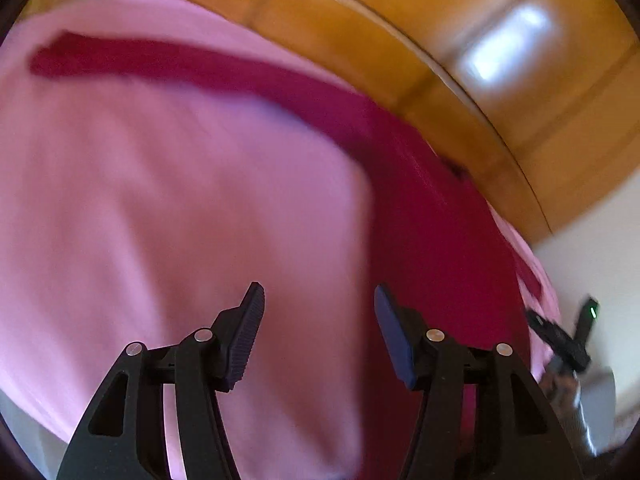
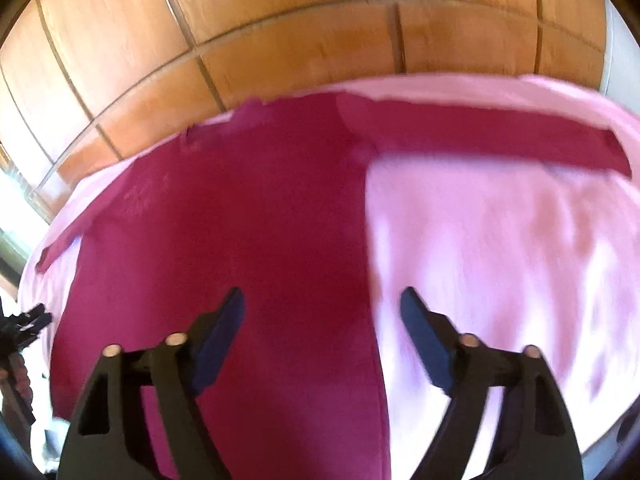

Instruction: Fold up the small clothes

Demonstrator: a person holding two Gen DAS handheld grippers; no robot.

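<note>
A dark magenta long-sleeved top lies flat on a pink sheet. One sleeve stretches out to the right; the other sleeve points left. In the left wrist view the top runs down the right side, with a sleeve reaching left across the sheet. My left gripper is open and empty above the top's edge. My right gripper is open and empty above the top's body. Both views are blurred.
A wooden panelled wall rises behind the sheet, also in the left wrist view. The right gripper shows at the right edge of the left wrist view; the left gripper shows at the left edge of the right wrist view.
</note>
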